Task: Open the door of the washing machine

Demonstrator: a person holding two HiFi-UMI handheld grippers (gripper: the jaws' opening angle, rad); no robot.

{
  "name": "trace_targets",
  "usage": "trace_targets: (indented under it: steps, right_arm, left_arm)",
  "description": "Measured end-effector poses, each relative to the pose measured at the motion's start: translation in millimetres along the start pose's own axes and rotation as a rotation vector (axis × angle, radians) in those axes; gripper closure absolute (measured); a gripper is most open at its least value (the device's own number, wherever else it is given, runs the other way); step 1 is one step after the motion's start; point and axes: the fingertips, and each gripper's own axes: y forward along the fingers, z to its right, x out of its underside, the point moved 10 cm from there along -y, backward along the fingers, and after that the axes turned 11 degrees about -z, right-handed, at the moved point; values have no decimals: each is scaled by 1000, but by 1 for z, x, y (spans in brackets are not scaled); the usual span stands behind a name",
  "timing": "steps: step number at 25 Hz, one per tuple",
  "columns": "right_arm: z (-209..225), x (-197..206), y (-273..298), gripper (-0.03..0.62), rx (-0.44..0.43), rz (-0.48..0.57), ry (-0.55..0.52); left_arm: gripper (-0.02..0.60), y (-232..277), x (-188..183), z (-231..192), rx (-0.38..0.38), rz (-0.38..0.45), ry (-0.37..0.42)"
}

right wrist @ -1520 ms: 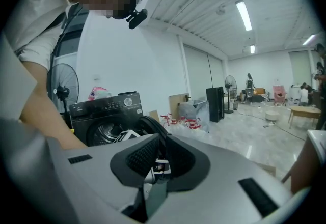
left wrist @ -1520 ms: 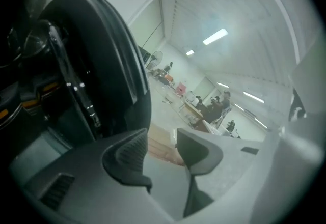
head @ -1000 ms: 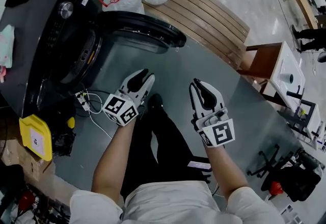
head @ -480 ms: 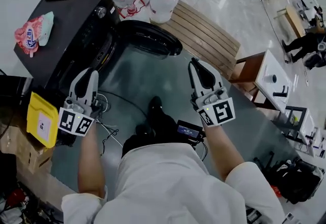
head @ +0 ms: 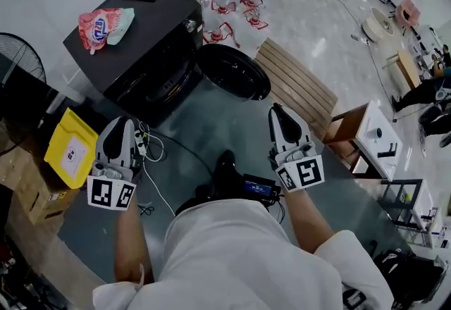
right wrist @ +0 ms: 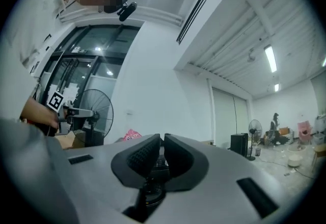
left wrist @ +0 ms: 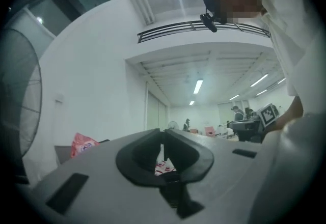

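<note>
The black washing machine (head: pixel 134 41) stands at the upper left of the head view. Its round door (head: pixel 232 70) hangs swung open to the right of its front. My left gripper (head: pixel 119 124) is raised in front of the machine's lower corner, well clear of the door, shut with nothing between its jaws. My right gripper (head: pixel 280 113) is held up to the right of the door, also apart from it. In the right gripper view its jaws (right wrist: pixel 162 140) meet with nothing held. In the left gripper view the shut left gripper (left wrist: pixel 163 135) points level across the room.
A pink detergent bag (head: pixel 102 23) lies on the machine's top. A yellow box (head: pixel 70 148) and white cables (head: pixel 151 146) sit by the left gripper. Water bottles (head: pixel 229 9), a slatted wooden bench (head: pixel 299 87), a standing fan (head: pixel 17 69) and a white table (head: pixel 377 132) ring the area.
Both grippers have risen as the person stood up. The left gripper swung left, away from the door, and its jaws closed. The door stays open.
</note>
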Motion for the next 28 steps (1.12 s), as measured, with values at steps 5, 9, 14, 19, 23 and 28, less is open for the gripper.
trace_targets:
  steps: [5,9,14,19,23,28]
  right_arm:
    - [-39,5,-19,546,-3,-31,-36]
    - [-58,9,-38,546,-22,-53,-34]
    - [-76,11,-49,546,-70,-41,-24]
    - [-82,22,-52,547,-116,-61,-6]
    - [-83,25,-58,547,-152,-55,-42]
    - [-67,31,-80,548,-135,-56,-4]
  left_arm:
    - [548,-71,17,-1,-118,21,-25]
    - [549,-98,39,7,-128,-26,-37]
    - [548,-108,59,26,-60,-98,-75]
    - [548,-114,49,44,-50,-103,-50]
    - [549,-122,46,61,-95,-114,-18]
    - [549,-116,51,88,-126,-127,-47]
